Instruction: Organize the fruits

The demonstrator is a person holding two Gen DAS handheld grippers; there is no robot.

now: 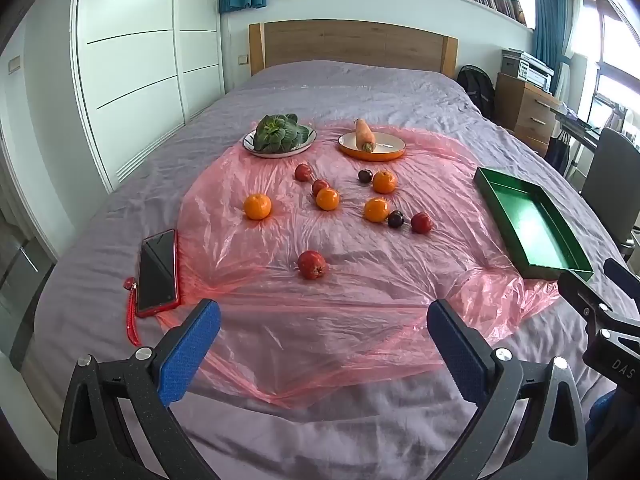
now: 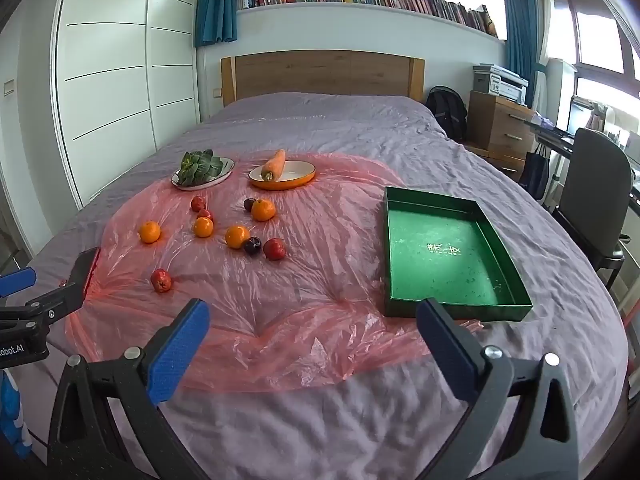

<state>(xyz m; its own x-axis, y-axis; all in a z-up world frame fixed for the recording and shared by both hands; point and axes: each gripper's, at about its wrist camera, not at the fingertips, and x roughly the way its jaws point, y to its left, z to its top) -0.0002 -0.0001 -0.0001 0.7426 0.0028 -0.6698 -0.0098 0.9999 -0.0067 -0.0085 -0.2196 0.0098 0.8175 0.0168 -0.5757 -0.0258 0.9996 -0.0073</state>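
Observation:
Several oranges, such as one at the left [image 1: 257,206] [image 2: 149,232], red fruits, such as the nearest one [image 1: 311,265] [image 2: 161,280], and dark plums [image 1: 395,219] [image 2: 252,245] lie scattered on a pink plastic sheet [image 1: 340,312] [image 2: 280,320] on the bed. An empty green tray [image 1: 532,224] [image 2: 448,256] lies to the right. My left gripper [image 1: 323,320] is open and empty over the sheet's near part. My right gripper [image 2: 312,318] is open and empty, near the tray's front corner.
A white plate of leafy greens [image 1: 279,134] [image 2: 201,171] and an orange dish with a carrot [image 1: 370,142] [image 2: 282,172] stand behind the fruit. A red-cased phone [image 1: 157,273] lies at the left. A headboard, dresser and chair [image 2: 596,200] border the bed.

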